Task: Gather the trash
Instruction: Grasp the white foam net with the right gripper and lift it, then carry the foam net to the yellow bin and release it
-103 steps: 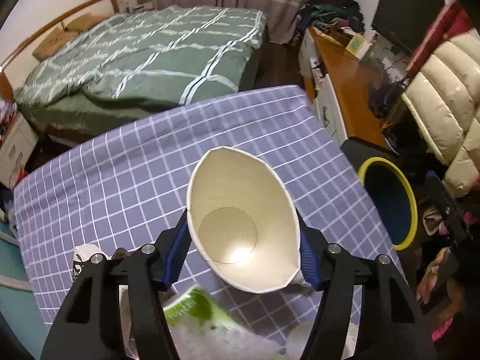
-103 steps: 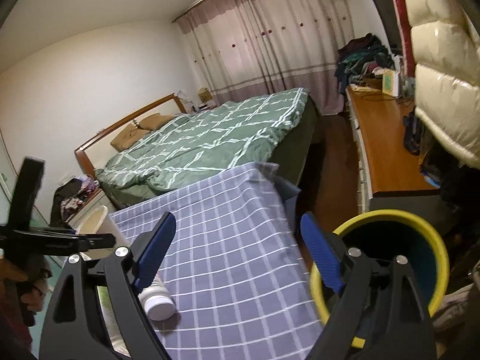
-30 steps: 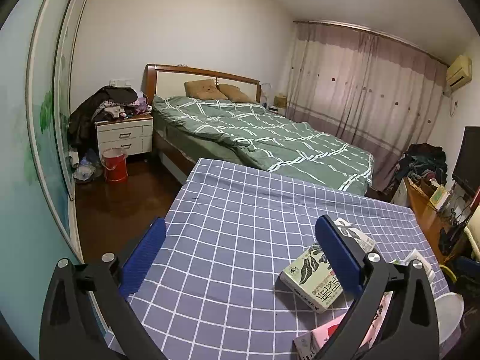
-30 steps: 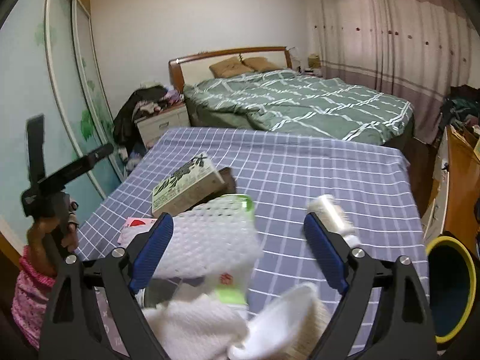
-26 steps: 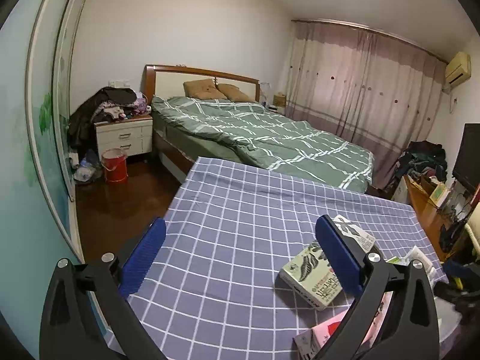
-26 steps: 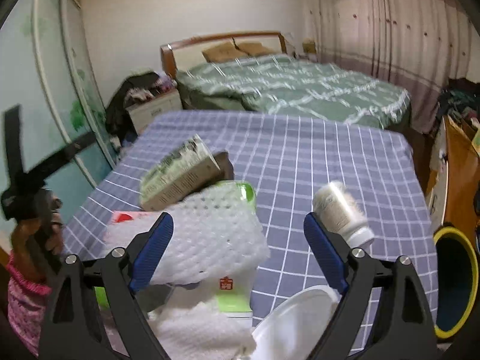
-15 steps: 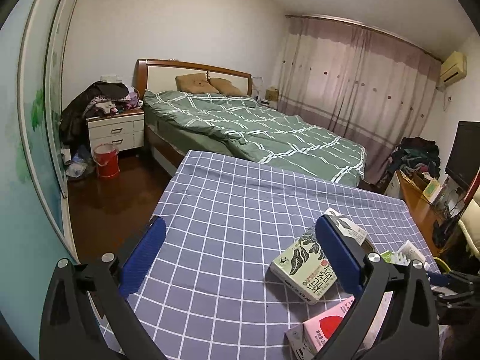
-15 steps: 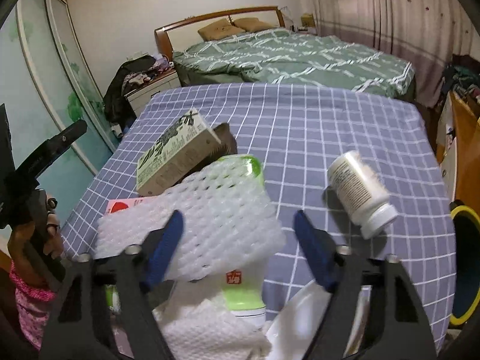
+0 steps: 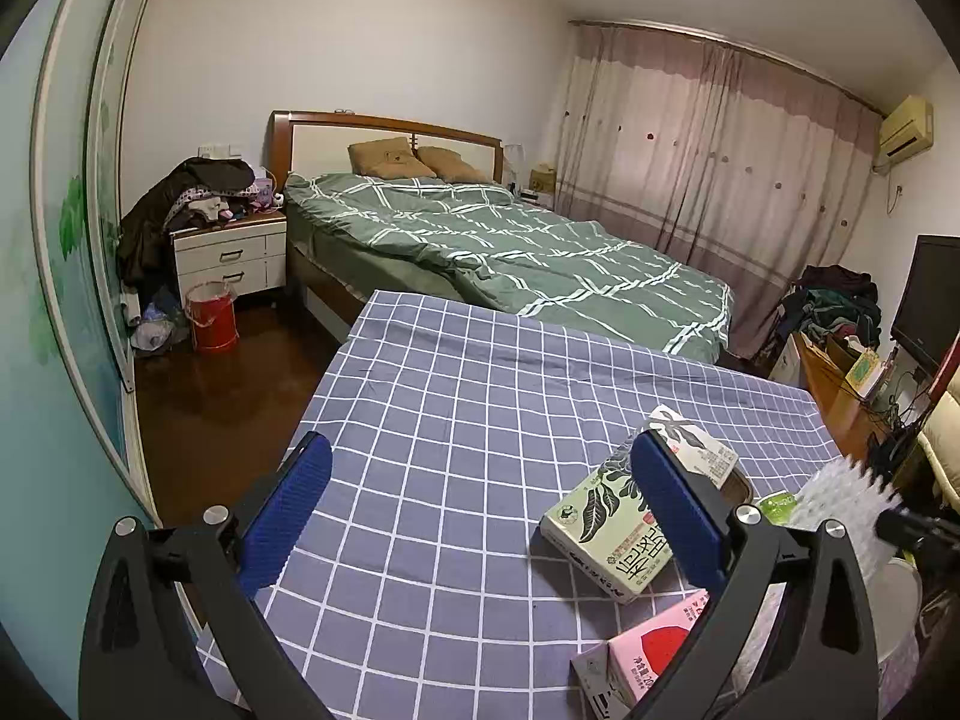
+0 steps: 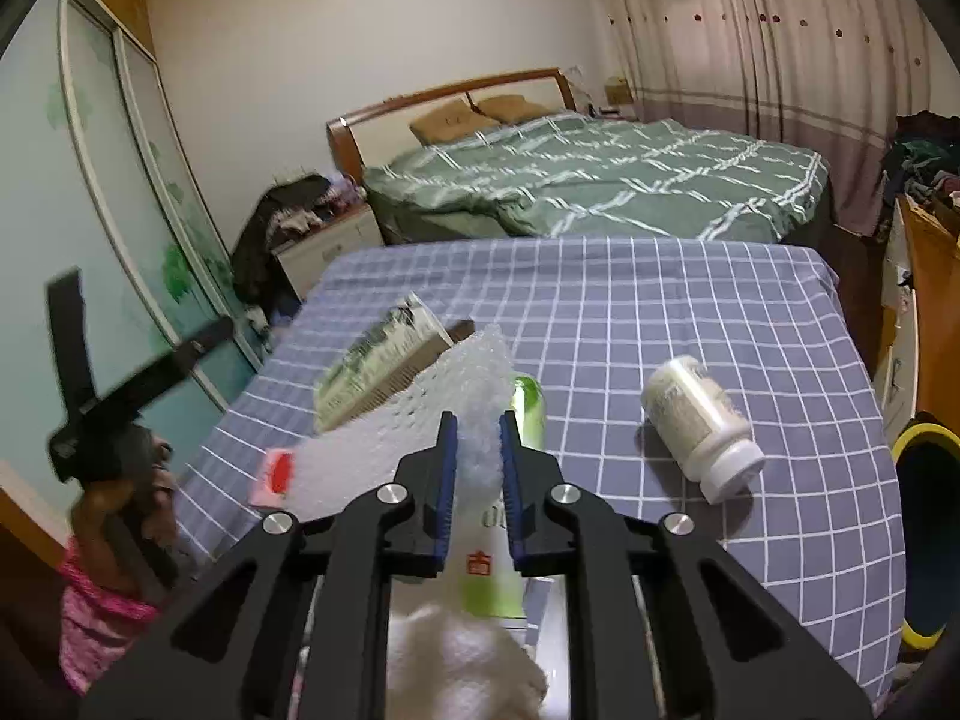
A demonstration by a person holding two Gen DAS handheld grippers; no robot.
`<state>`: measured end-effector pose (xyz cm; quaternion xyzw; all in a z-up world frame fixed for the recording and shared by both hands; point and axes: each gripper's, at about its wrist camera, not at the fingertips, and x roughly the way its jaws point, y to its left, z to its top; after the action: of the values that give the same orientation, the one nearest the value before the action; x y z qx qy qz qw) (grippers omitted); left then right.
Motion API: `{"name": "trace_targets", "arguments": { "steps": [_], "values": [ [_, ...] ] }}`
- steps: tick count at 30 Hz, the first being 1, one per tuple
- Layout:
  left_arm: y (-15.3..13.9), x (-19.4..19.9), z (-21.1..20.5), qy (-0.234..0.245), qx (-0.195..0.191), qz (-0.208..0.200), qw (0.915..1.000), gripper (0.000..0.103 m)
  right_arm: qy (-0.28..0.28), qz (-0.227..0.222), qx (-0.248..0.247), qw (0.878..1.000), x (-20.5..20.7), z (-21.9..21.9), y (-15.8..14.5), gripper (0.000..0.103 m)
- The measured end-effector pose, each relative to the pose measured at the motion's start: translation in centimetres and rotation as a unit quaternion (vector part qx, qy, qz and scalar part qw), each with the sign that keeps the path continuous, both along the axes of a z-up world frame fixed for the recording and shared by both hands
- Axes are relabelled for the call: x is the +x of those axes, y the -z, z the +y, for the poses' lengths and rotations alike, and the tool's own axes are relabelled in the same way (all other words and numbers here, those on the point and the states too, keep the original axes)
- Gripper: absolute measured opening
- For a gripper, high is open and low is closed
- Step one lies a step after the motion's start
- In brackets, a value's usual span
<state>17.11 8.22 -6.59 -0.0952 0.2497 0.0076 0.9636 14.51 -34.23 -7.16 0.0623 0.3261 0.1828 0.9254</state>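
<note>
My right gripper (image 10: 478, 444) is shut on a white foam net sleeve (image 10: 420, 414) and holds it above the trash pile on the blue checked table (image 10: 690, 300). Under it lie a green and white bottle (image 10: 498, 540), a green drink carton (image 10: 378, 372), a pink carton (image 10: 276, 474) and white tissue (image 10: 456, 660). A white jar (image 10: 699, 426) lies on its side to the right. My left gripper (image 9: 480, 504) is open and empty over the table's left side, with the green carton (image 9: 624, 516) and the pink carton (image 9: 654, 648) near its right finger. The foam sleeve shows at the left wrist view's right edge (image 9: 840, 492).
A yellow-rimmed bin (image 10: 924, 534) stands on the floor beyond the table's right edge. A bed with a green quilt (image 9: 510, 246) lies behind the table. A nightstand (image 9: 228, 258) and a red bucket (image 9: 210, 324) stand at the back left. A wooden desk (image 10: 930, 276) runs along the right.
My right gripper has closed on the foam sleeve and lifted it off the bottle. My left gripper, which held a paper cup 3.4 s ago, is now open and empty and has barely moved lately.
</note>
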Motion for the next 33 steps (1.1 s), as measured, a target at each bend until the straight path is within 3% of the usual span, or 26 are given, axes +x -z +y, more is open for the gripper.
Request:
{"name": "trace_targets", "arguments": {
  "steps": [7, 17, 26, 33],
  "values": [
    [0.3, -0.1, 0.1, 0.002, -0.003, -0.002, 1.0, 0.098, 0.014, -0.054, 0.021, 0.998, -1.5, -1.6, -3.6, 0.013],
    [0.3, -0.2, 0.2, 0.003, -0.005, -0.002, 1.0, 0.098, 0.155, -0.114, -0.001, 0.981, -3.5, -10.7, -6.7, 0.013],
    [0.2, -0.2, 0.0, 0.007, -0.002, -0.004, 1.0, 0.098, 0.322, -0.076, -0.028, 0.943, -4.8, -22.0, -3.6, 0.013],
    [0.3, -0.1, -0.1, 0.011, 0.001, -0.002, 0.9999, 0.098, 0.399, -0.022, -0.027, 0.916, -4.4, -28.4, 0.8, 0.014]
  ]
}}
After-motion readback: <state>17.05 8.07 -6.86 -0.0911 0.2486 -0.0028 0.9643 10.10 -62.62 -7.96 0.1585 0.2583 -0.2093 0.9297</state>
